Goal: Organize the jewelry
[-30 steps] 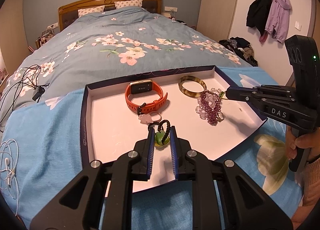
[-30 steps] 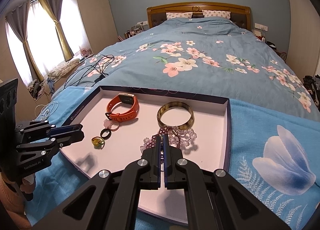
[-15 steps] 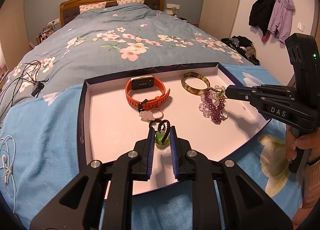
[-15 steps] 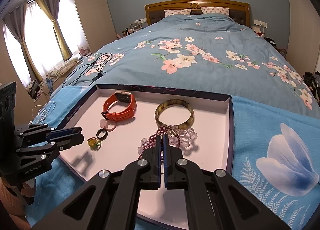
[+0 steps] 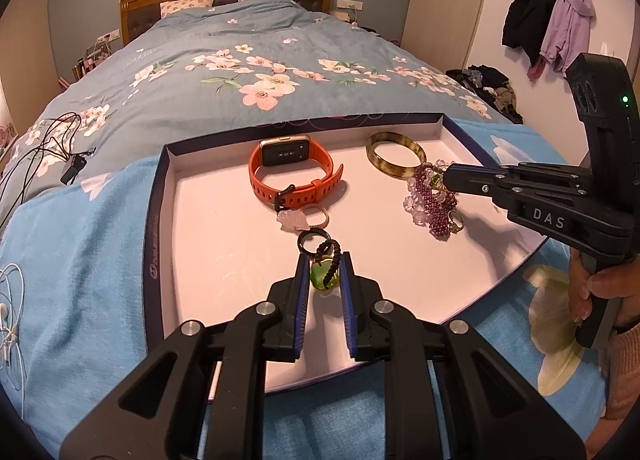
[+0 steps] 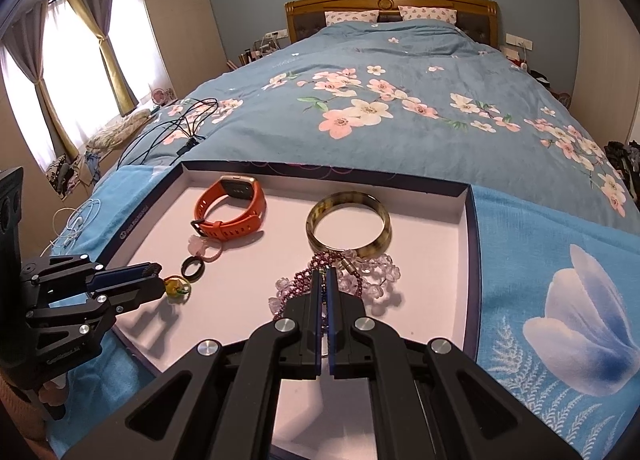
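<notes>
A shallow white tray (image 5: 154,244) (image 6: 468,203) lies on the blue blanket. My left gripper (image 5: 324,258) (image 6: 158,280) is shut on a green pendant (image 5: 322,279) (image 6: 175,286) with a black beaded cord, low over the tray floor. Just beyond it lie a black ring (image 5: 314,240) (image 6: 193,268) and a pink flower ring (image 5: 294,219) (image 6: 200,246). My right gripper (image 6: 325,272) (image 5: 448,175) is shut, its tips down in a pile of purple beads (image 5: 434,207) (image 6: 296,288). Whether a strand is pinched stays hidden. An orange watch (image 5: 294,171) (image 6: 232,211) and a horn bangle (image 5: 396,157) (image 6: 348,219) sit further back.
Beyond the tray stretches a bed with a floral quilt (image 6: 360,111). Black cables (image 5: 52,147) and white earphones (image 5: 8,300) lie on its left side. A person's hand (image 5: 592,288) holds the right gripper's handle. Coats (image 5: 548,19) hang on the right wall.
</notes>
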The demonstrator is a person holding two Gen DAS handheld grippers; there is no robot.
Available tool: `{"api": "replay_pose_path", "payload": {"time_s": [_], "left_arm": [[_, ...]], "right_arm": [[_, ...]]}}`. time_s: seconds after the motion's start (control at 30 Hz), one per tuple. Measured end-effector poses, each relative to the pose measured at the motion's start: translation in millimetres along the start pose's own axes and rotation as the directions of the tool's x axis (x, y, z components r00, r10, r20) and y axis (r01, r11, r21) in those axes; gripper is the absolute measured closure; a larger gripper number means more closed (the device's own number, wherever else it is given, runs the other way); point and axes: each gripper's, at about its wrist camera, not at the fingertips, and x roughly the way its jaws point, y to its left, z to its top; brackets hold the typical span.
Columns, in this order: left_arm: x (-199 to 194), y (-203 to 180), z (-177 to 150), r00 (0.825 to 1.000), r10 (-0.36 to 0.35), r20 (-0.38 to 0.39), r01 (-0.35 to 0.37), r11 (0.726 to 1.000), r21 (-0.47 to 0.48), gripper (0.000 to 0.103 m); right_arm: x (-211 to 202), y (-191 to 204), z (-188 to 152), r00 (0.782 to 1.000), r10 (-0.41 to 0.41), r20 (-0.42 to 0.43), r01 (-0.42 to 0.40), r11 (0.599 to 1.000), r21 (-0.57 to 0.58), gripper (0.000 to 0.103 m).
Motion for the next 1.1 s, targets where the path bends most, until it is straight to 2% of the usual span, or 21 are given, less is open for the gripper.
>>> {"api": "replay_pose_path", "payload": {"time_s": [0.2,0.3,0.37,0.43,0.5,0.57,0.63,0.7,0.77,0.8,0.83,0.93,1.1], "left_arm": [[1.9,1.3,0.1,1.000,0.001,0.000,-0.001,1.000,-0.004,0.087],[0.2,2.4,-0.7,1.000,0.005,0.007,-0.005,1.000,-0.010,0.077],[-4.0,3.6,-1.4,1.000,0.005,0.019,-0.004,1.000,-0.014,0.071],[-10.5,4.3,-2.3,0.999,0.008,0.035,-0.007,1.000,-0.020,0.065],[-20.7,4.4,-3.3,0.998,0.011,0.065,-0.010,1.000,-0.020,0.060],[-31.7,4.5,-5.5,0.995,0.022,0.093,-0.020,1.000,-0.020,0.045],[-44.5,5.7,-9.3,0.992,0.032,0.125,-0.030,0.999,-0.023,0.038],[-59.8,5.8,-15.0,0.985,0.049,0.166,-0.045,0.999,-0.024,0.026],[-76.5,5.4,-21.9,0.975,0.073,0.211,-0.069,0.997,-0.026,0.010],[-83.3,5.2,-25.3,0.971,0.080,0.225,-0.076,0.997,-0.027,0.004],[-91.7,4.8,-30.0,0.964,0.090,0.250,-0.084,0.996,-0.034,0.006],[-111.6,5.2,-42.2,0.946,0.122,0.300,-0.113,0.992,-0.047,0.006],[-140.0,-1.2,-68.0,0.916,0.176,0.361,-0.166,0.984,-0.059,0.006]], "right_arm": [[-1.4,-1.5,-1.7,1.000,-0.006,-0.001,0.006,1.000,0.009,0.099],[-6.4,-1.1,-4.0,1.000,-0.010,0.009,0.010,1.000,0.012,0.095],[-12.8,-1.5,-5.6,1.000,-0.013,0.023,0.013,1.000,0.018,0.089],[-21.1,-1.7,-8.5,0.999,-0.014,0.043,0.012,1.000,0.026,0.077],[-29.6,-0.1,-13.1,0.998,-0.008,0.059,0.007,1.000,0.023,0.069],[-39.1,2.9,-19.2,0.997,-0.004,0.078,0.003,1.000,0.017,0.067],[-49.3,6.8,-24.4,0.995,-0.004,0.103,0.003,1.000,0.016,0.049],[-60.0,11.1,-30.7,0.991,-0.006,0.133,0.004,1.000,0.010,0.044],[-74.0,18.0,-38.3,0.984,-0.016,0.175,0.016,1.000,0.003,0.030],[-80.3,20.5,-41.8,0.979,-0.027,0.200,0.027,1.000,0.003,0.019],[-87.7,24.0,-46.6,0.973,-0.038,0.229,0.039,0.999,0.000,0.014],[-106.0,36.1,-60.7,0.954,-0.083,0.287,0.095,0.995,-0.028,0.006],[-122.1,48.3,-81.7,0.935,-0.110,0.338,0.136,0.989,-0.052,0.007]]}}
